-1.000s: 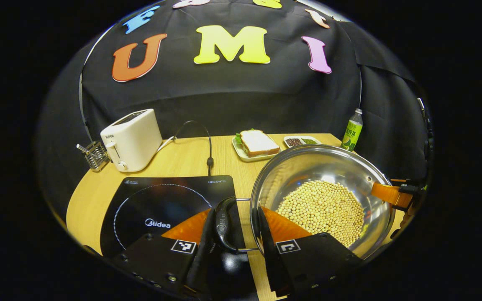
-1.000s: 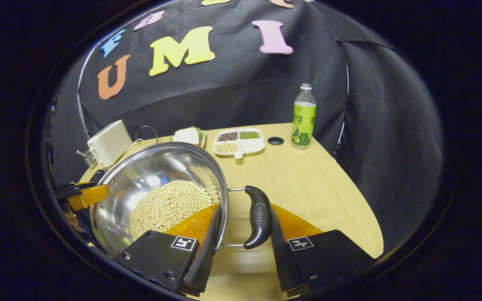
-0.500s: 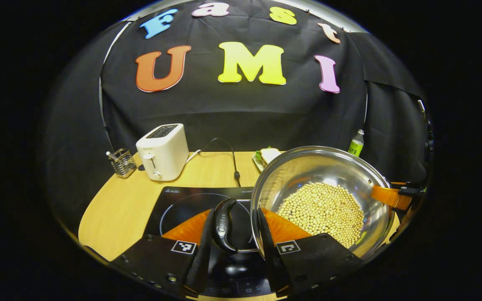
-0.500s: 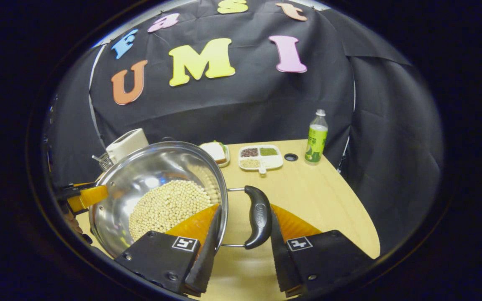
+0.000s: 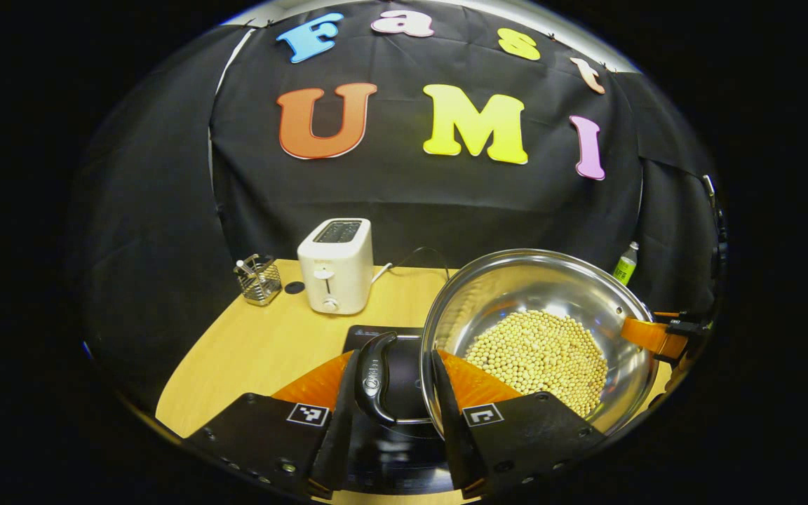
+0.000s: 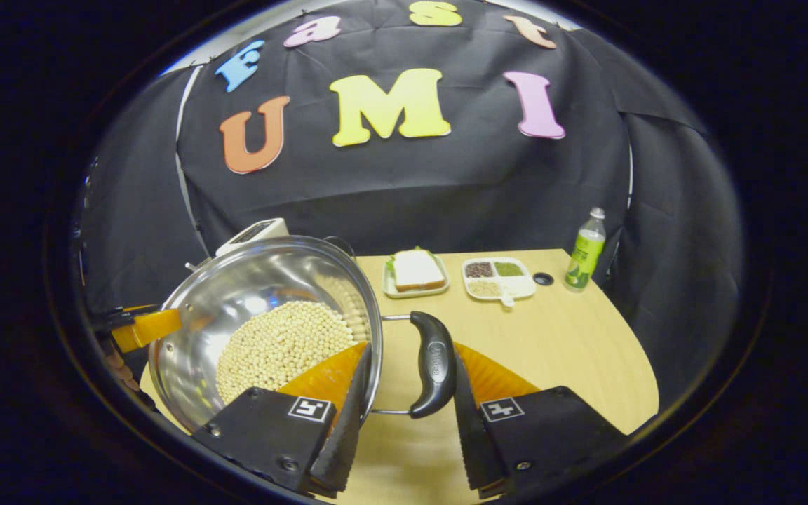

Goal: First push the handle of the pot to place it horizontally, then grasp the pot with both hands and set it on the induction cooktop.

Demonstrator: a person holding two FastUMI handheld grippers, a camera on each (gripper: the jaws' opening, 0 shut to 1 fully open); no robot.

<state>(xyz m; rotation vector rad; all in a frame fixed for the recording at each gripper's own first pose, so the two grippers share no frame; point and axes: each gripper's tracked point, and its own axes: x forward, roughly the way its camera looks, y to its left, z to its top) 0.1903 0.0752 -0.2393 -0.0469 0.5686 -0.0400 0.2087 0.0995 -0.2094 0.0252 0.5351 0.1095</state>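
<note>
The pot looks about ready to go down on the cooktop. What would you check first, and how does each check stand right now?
1. Left hand-held gripper around its pot handle: ok; whether both fingers press it, cannot tell.
2. Right hand-held gripper around its handle: ok; grip likewise cannot tell.
3. Pot level, beans inside: ok, none spilled.
4. Pot over the cooktop: cannot tell; the cooktop shows beneath the left handle, the pot hides the rest.
5. Toaster and its cord away from the pot: ok.
</note>
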